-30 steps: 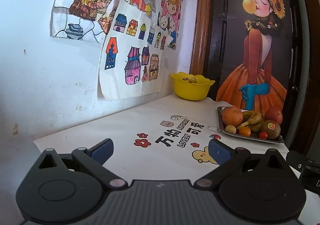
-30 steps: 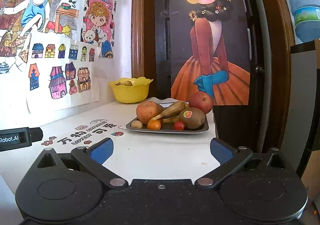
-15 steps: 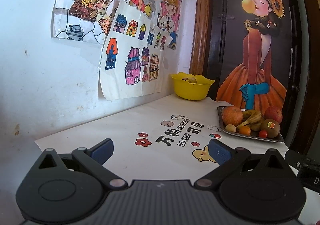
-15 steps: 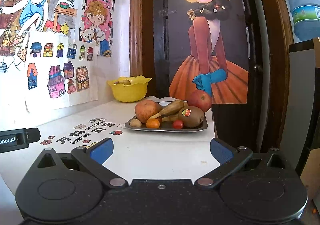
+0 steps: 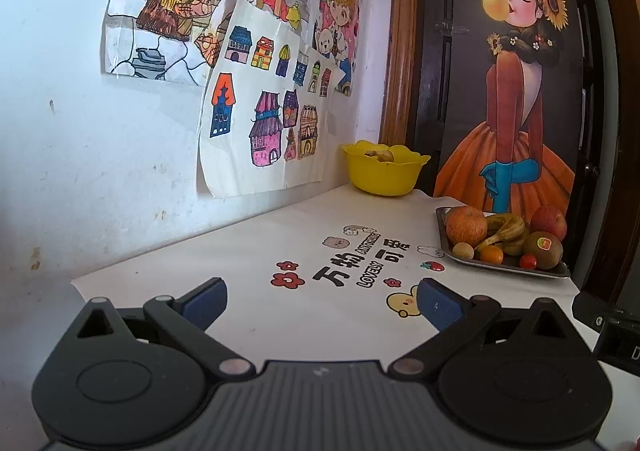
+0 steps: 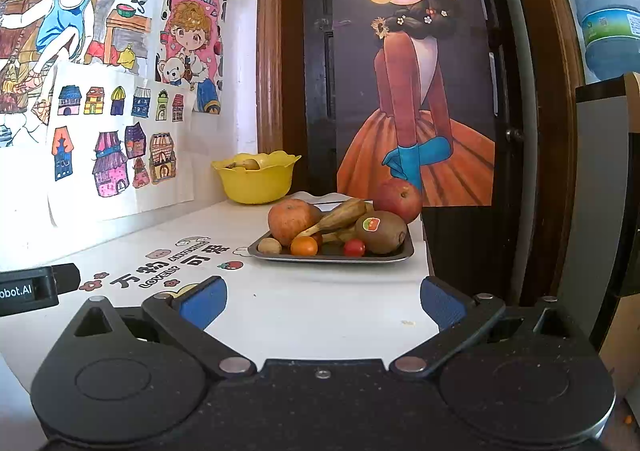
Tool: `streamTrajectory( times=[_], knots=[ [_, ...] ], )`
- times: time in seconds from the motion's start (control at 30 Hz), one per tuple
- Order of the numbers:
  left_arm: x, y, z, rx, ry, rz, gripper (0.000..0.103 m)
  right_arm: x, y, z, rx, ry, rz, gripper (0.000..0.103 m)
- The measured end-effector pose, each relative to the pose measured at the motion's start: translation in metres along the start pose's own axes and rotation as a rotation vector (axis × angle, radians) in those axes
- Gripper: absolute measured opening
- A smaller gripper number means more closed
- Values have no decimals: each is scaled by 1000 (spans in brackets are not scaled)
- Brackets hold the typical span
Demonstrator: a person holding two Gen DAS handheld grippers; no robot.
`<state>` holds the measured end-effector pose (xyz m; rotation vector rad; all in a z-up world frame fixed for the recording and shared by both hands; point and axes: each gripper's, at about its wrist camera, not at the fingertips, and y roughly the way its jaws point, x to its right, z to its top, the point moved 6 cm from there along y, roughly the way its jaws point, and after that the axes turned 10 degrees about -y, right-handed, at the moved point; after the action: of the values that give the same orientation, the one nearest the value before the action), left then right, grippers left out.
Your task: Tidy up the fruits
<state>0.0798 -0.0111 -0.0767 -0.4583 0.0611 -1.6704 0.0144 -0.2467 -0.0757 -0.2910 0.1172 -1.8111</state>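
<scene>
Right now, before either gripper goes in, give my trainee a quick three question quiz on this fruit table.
1. True or false: both the left gripper and the right gripper have their fingers spread with nothing between them.
2. Which fruit on the metal tray carries a sticker? A) kiwi B) red apple C) small orange
3. Fill in: the yellow bowl stands on the white table ______ the tray, by the wall.

Key
1. True.
2. A, the kiwi.
3. Behind.
</scene>
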Motion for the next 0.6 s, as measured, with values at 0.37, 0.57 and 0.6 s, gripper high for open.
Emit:
streamTrajectory(
  times=[0.37,0.57,0.6],
  knots=[
    [0,0,-1,0,0,1,103,0,0,0,-1,0,-1,102],
    [1,0,-1,-1,1,1,103,0,0,0,-1,0,-1,102],
    [1,-1,-1,-1,1,1,103,0,0,0,-1,0,-1,102]
  ],
)
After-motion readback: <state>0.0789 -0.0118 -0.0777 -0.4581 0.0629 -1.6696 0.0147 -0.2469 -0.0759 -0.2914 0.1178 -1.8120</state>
